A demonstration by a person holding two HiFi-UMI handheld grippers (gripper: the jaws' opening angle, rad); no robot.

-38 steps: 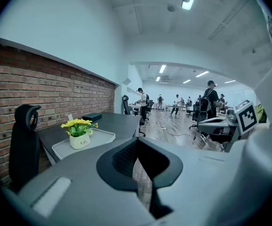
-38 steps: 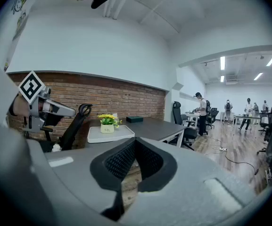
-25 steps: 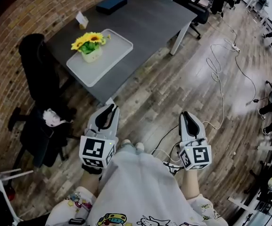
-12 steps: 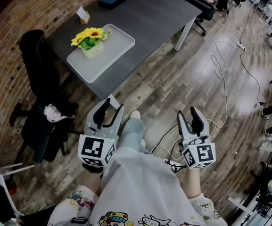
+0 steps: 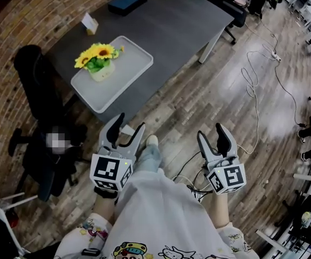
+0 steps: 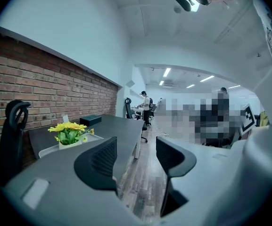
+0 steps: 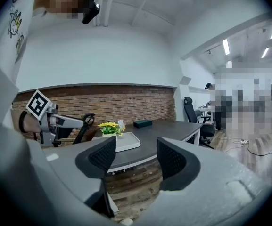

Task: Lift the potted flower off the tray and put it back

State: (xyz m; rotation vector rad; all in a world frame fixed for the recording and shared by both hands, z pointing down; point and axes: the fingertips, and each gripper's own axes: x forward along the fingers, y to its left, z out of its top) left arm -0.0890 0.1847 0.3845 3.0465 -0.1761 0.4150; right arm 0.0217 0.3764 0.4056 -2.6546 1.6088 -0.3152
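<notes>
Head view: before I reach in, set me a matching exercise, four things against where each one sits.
Things:
1. flower
2. tray
3. box
4. chair

Places:
A. on the floor beside the table
B. standing on the tray
C. flat on the table, by its near corner
D. at the table's far end, off the tray

Pairs: 1-B, 2-C, 3-D, 4-A
</notes>
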